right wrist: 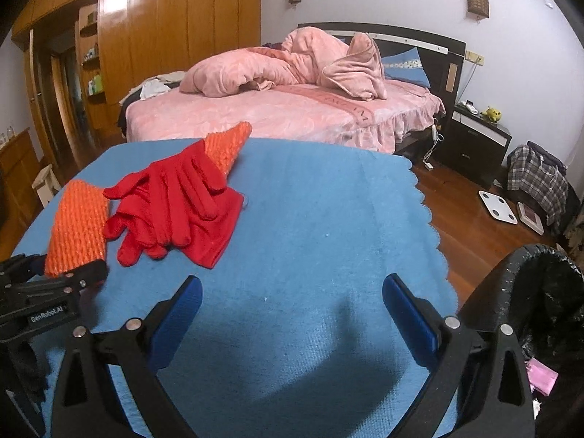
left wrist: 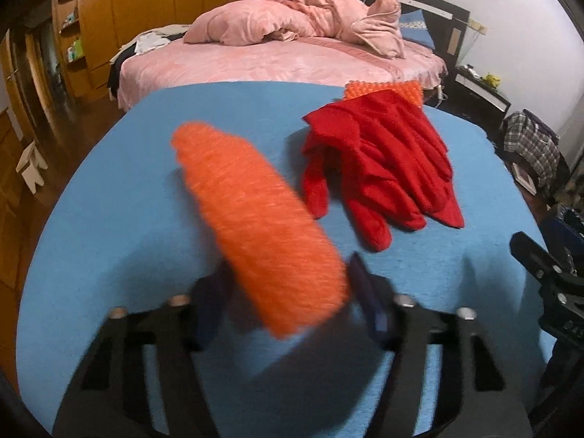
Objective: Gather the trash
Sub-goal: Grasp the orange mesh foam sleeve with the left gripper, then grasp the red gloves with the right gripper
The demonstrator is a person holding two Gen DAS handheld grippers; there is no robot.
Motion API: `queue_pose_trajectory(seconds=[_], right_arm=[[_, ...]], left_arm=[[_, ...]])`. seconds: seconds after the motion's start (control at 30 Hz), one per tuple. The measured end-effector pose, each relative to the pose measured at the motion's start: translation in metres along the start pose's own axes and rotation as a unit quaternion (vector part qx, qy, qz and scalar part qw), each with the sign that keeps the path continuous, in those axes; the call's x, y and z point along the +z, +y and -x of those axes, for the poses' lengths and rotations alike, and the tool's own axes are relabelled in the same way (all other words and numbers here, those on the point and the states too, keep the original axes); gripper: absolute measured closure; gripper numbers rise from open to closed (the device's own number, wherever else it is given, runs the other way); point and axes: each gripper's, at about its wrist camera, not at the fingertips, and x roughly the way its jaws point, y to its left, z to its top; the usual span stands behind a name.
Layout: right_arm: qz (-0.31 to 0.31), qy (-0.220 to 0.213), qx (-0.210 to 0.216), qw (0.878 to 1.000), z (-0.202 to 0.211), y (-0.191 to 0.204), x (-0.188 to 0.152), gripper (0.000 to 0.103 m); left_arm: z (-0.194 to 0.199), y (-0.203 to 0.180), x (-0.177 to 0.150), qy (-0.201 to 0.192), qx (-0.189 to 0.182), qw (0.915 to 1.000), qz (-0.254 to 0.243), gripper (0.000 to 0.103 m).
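My left gripper (left wrist: 288, 288) is shut on an orange foam net sleeve (left wrist: 252, 215) and holds it just above the blue tablecloth (left wrist: 109, 219); the view is motion-blurred. The sleeve also shows in the right wrist view (right wrist: 76, 226), clamped in the left gripper (right wrist: 73, 273). Red gloves (left wrist: 376, 168) lie on the cloth beside it, partly over a second orange foam net (left wrist: 387, 89), also seen from the right (right wrist: 230, 142). My right gripper (right wrist: 292, 314) is open and empty over bare cloth. A black trash bin (right wrist: 540, 310) stands at the table's right edge.
A pink bed (right wrist: 284, 109) stands beyond the table. A black nightstand (right wrist: 474, 138), a plaid bag (right wrist: 536, 179) and a white scale (right wrist: 498, 206) are on the wooden floor to the right. Wooden wardrobes (right wrist: 164, 36) line the left wall.
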Motion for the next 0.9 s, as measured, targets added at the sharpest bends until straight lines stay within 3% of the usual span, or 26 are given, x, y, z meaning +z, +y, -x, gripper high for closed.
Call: queue_pose_trajectory(seconds=[0.03, 0.1, 0.17, 0.57, 0.9], right_arm=[[0.000, 0.001, 0.000, 1.000, -0.001, 0.000, 0.000, 0.006], [0.000, 0.004, -0.001, 1.000, -0.002, 0.000, 0.000, 0.006], [0.000, 0.008, -0.001, 1.000, -0.004, -0.001, 0.001, 0.006], [0.008, -0.024, 0.027, 0.999, -0.003, 0.022, 0.022, 0.007], [0.007, -0.012, 0.046, 0.999, -0.021, 0.050, 0.033, 0.015]], left_arm=[[0.000, 0.000, 0.000, -0.002, -0.006, 1.0000, -0.001, 0.064], [0.001, -0.001, -0.001, -0.004, -0.017, 0.9998, -0.002, 0.089], [0.002, -0.002, -0.001, -0.008, -0.023, 0.9997, -0.004, 0.092], [0.018, 0.014, 0.018, -0.051, -0.003, 0.9987, -0.005, 0.093], [0.010, 0.039, 0.025, -0.047, 0.004, 0.9989, 0.003, 0.093]])
